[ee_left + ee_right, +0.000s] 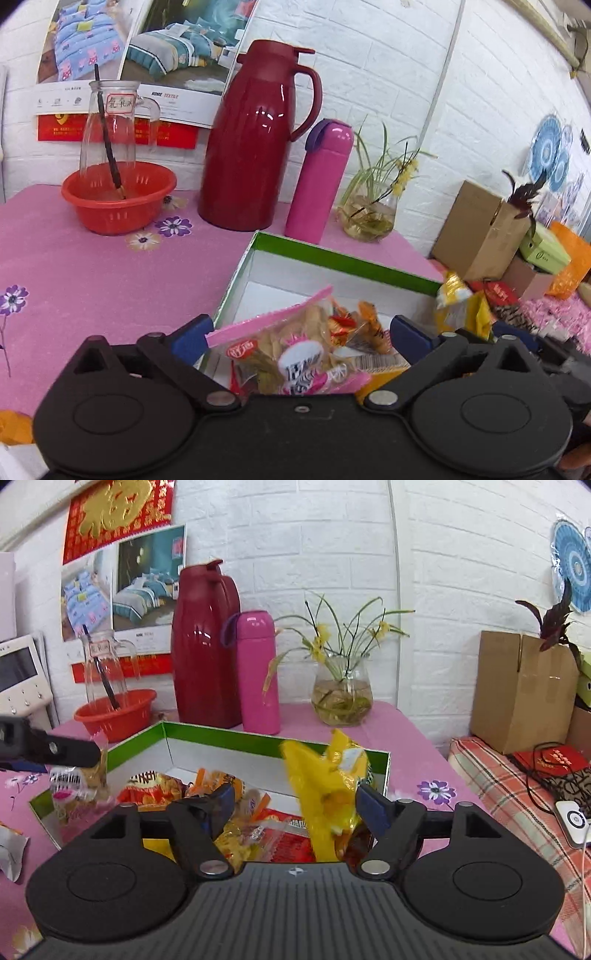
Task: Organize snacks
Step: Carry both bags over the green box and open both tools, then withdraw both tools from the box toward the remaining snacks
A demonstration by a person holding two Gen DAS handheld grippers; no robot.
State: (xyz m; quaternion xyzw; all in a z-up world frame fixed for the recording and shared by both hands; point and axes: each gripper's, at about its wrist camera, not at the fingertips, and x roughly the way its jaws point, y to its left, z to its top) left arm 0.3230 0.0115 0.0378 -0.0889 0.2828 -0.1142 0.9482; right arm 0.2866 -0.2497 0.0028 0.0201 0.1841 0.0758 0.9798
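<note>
A green-rimmed white box (332, 258) sits on the pink tablecloth and holds several snack packets (166, 786). My left gripper (299, 334) is open above the box's near left corner; a clear pink-edged snack bag (295, 347) lies between its blue fingers, which stand apart from it. In the right wrist view the same bag (74, 786) hangs at the box's left edge. My right gripper (295, 805) is open over the box; a yellow snack bag (325, 794) stands between its fingers, against the right fingertip (373, 805). The yellow bag also shows in the left wrist view (461, 306).
Behind the box stand a red basin (118, 199) with a glass jug, a dark red thermos jug (255, 140), a pink flask (317, 184) and a glass vase with plants (369, 218). A cardboard box (521, 690) and a bed with a phone lie to the right.
</note>
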